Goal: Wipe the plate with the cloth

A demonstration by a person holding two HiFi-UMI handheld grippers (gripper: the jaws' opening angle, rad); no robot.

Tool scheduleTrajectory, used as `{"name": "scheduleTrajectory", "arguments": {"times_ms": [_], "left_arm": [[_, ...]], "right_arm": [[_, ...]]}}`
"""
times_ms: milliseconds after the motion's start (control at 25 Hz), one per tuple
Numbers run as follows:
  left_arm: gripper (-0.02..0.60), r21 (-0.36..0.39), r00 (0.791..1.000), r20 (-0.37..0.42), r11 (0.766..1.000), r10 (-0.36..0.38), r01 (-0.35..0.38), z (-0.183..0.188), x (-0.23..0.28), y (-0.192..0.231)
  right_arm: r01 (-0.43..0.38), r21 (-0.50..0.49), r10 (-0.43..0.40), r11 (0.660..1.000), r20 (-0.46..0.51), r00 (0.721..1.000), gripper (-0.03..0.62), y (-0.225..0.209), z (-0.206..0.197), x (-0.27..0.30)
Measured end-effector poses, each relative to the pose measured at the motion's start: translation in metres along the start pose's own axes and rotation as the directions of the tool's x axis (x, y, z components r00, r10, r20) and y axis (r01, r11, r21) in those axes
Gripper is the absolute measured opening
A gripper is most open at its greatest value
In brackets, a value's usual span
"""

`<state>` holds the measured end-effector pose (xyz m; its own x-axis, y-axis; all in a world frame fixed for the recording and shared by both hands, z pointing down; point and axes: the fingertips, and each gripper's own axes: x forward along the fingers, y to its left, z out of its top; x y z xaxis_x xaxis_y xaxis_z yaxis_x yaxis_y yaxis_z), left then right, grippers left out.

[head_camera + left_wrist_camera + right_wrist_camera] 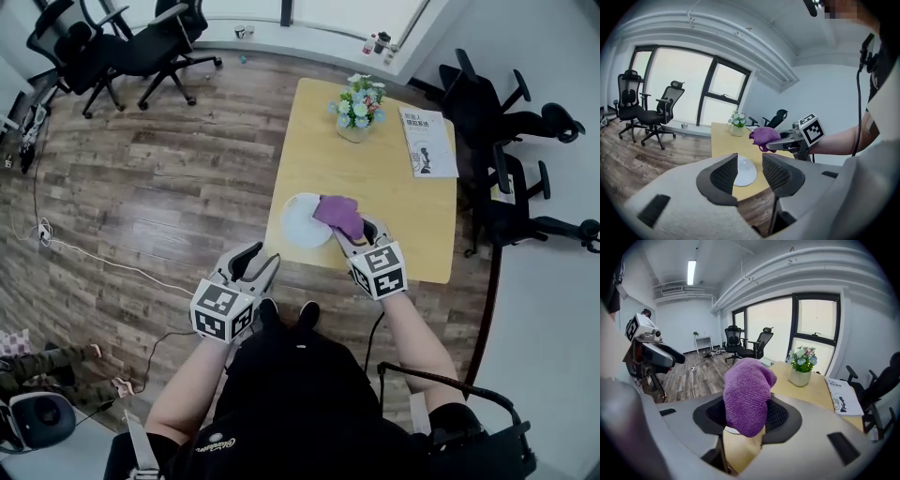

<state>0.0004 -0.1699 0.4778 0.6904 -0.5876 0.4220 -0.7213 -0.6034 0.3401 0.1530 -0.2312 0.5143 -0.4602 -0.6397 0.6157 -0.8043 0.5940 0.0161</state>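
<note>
Near the bench's left edge: your plate lies flat and white toward the front corner, and nothing steadies it.
Cloth: it is purple and bunched, and it hangs over the plate's right side. From the left gripper view it looks clear of the plate, not touching it.
Right gripper: its fingers are closed on the cloth, which drapes over and in front of them.
Left gripper: it is off the bench, above the floor. Its fingers stand wide apart with nothing between them.
Step, by my reading: no wiping contact yet. You need to bring the cloth down onto the plate.
Risk, plate: a swipe toward the left edge could slide the loose plate off the bench. Brace it first.
Risk, cloth: only a fold looks pinched, so drag on the plate could tug it free.
Farther off: the flower pot and the booklet are well apart from the plate and unlikely to be hit.
</note>
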Motion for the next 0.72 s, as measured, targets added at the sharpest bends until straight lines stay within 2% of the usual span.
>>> {"name": "scheduleTrajectory", "arguments": {"times_ms": [320, 480, 720], "left_arm": [[0.166, 0.067, 0.992, 0.119, 0.997, -0.035, 0.027, 0.057, -0.013, -0.026], [0.164, 0.135, 0.979, 0.195, 0.990, -0.055, 0.028, 0.093, -0.018, -0.040], [0.121, 0.190, 0.956, 0.281, 0.981, -0.081, 0.027, 0.125, -0.040, -0.064]], "right_arm": [[0.010, 0.033, -0.016, 0.999, 0.203, 0.979, 0.170, 0.019, 0.065, -0.064], [0.000, 0.029, -0.010, 1.000, 0.333, 0.943, 0.169, 0.027, 0.105, -0.098], [-0.002, 0.023, -0.009, 1.000, 0.463, 0.887, 0.170, 0.047, 0.139, -0.152]]}}
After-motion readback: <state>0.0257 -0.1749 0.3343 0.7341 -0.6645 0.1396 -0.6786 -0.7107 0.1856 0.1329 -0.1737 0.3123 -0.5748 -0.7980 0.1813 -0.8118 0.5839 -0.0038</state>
